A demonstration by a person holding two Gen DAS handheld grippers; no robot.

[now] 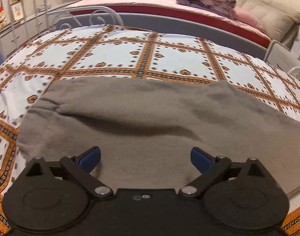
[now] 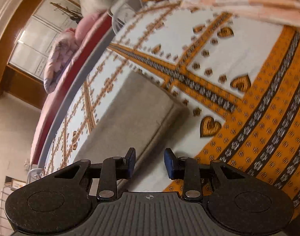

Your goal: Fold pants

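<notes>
Grey pants [image 1: 142, 118] lie flat on your patterned bedspread [image 1: 114, 59], beneath both empty, parted tongs, left gripper [image 1: 145, 158] and right gripper [image 2: 149, 162].

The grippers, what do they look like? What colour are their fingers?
Both are black. The left gripper has blue finger pads, flat link bars with silver rivets, round discs at each side and a smooth plate. The right gripper looks the same, with blue pads, but its plate is ribbed with a small crosshair mark.

A: Pants [image 1: 150, 122]?
B: Plain grey.
A: Bedspread [image 1: 118, 59]?
B: White squares, orange borders, small heart motifs.
A: Left tool [image 1: 146, 157], right tool [image 2: 149, 162]?
B: Black frames, blue pads [image 1: 90, 157].
</notes>
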